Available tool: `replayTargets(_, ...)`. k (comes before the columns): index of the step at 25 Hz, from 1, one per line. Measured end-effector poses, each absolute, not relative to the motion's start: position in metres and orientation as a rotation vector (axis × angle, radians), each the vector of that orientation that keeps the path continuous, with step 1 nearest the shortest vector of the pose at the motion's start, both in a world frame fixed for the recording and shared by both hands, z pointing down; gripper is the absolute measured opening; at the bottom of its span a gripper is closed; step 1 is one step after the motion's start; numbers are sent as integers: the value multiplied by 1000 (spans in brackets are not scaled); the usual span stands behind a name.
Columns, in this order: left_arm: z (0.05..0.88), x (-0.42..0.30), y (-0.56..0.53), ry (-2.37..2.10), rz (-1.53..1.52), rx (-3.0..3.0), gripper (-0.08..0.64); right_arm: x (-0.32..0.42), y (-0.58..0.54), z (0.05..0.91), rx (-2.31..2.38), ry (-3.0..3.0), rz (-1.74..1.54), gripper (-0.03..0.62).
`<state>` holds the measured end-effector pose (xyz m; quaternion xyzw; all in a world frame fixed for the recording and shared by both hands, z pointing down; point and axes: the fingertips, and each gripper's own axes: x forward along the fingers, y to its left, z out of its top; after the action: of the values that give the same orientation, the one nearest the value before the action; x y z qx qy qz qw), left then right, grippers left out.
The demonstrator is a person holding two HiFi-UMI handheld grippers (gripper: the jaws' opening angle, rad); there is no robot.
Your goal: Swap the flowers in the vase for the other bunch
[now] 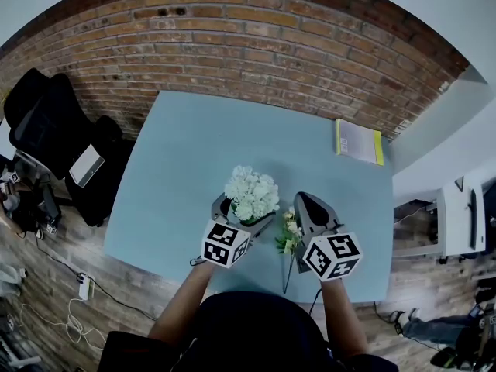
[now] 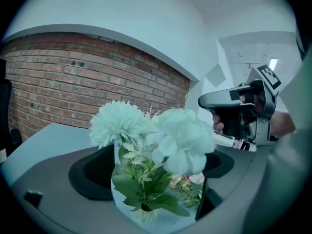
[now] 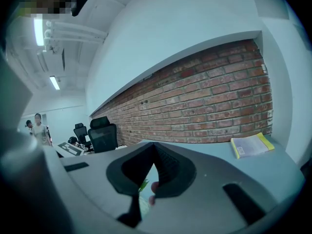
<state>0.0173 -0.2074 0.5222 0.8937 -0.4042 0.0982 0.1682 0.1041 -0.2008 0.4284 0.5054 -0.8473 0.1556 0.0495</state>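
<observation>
A bunch of white flowers (image 1: 252,192) stands in a clear vase (image 2: 141,216) on the pale blue table (image 1: 194,146). My left gripper (image 1: 244,208) is around the vase; in the left gripper view the vase fills the gap and touches both pads, and the blooms (image 2: 180,140) rise above the jaws. The other bunch (image 1: 289,235), small with yellowish and pink blooms, lies on the table with its stem towards the front edge. My right gripper (image 1: 304,198) hovers just right of it, shut and empty. A leaf and a pink bloom (image 3: 146,191) peek out below its jaws.
A yellow-edged book (image 1: 359,141) lies at the table's far right corner, near the brick wall. A black office chair (image 1: 46,122) stands left of the table and a white cabinet (image 1: 457,223) to the right. A person (image 3: 41,130) stands far off in the room.
</observation>
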Motion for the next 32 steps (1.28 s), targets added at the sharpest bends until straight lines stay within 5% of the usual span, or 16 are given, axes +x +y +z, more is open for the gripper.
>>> replayTargets(23,531,24,-213,-1122,406,2575,505,108,-209,433,1527,-2578,495,12)
replayTargets(32,532,17,-213,-1136,439,2559,384,106,-208,433,1524,-2578,497,12)
